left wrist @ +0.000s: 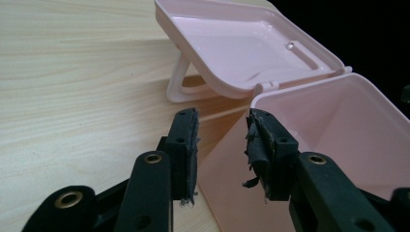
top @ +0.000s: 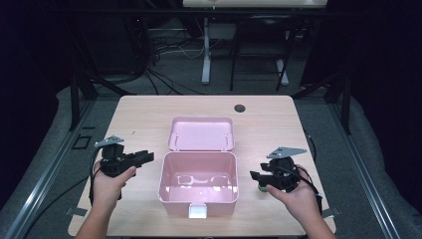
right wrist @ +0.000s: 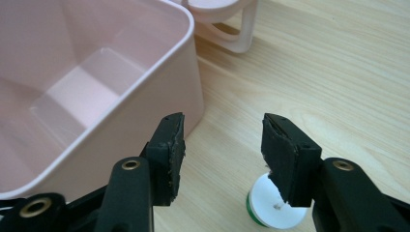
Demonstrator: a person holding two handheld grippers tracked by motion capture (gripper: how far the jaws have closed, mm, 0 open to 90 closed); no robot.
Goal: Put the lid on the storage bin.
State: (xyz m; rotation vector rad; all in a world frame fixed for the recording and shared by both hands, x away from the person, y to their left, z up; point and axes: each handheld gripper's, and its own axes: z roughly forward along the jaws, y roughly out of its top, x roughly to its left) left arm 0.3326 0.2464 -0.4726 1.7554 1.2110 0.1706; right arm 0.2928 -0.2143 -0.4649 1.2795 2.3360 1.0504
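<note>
A pink plastic box (top: 198, 199) stands open in the middle of the wooden table (top: 144, 114), its lid (top: 200, 133) tipped back behind it. The box looks empty inside. My left gripper (top: 149, 157) hovers just left of the box, open, with nothing between its jaws; in the left gripper view (left wrist: 222, 140) it points at the box's near corner (left wrist: 338, 125) and the lid (left wrist: 241, 43). My right gripper (top: 255, 175) sits right of the box, open. In the right gripper view (right wrist: 223, 140) a small round green thing with a white top (right wrist: 273, 208) lies on the table under the right jaw, apart from the box wall (right wrist: 145, 92).
A white latch (top: 197, 211) hangs on the box's front wall. The lid's carry handle (right wrist: 232, 29) rests on the table behind the box. A dark round grommet (top: 240, 108) is set in the table's far edge. Desk legs and cables fill the floor beyond.
</note>
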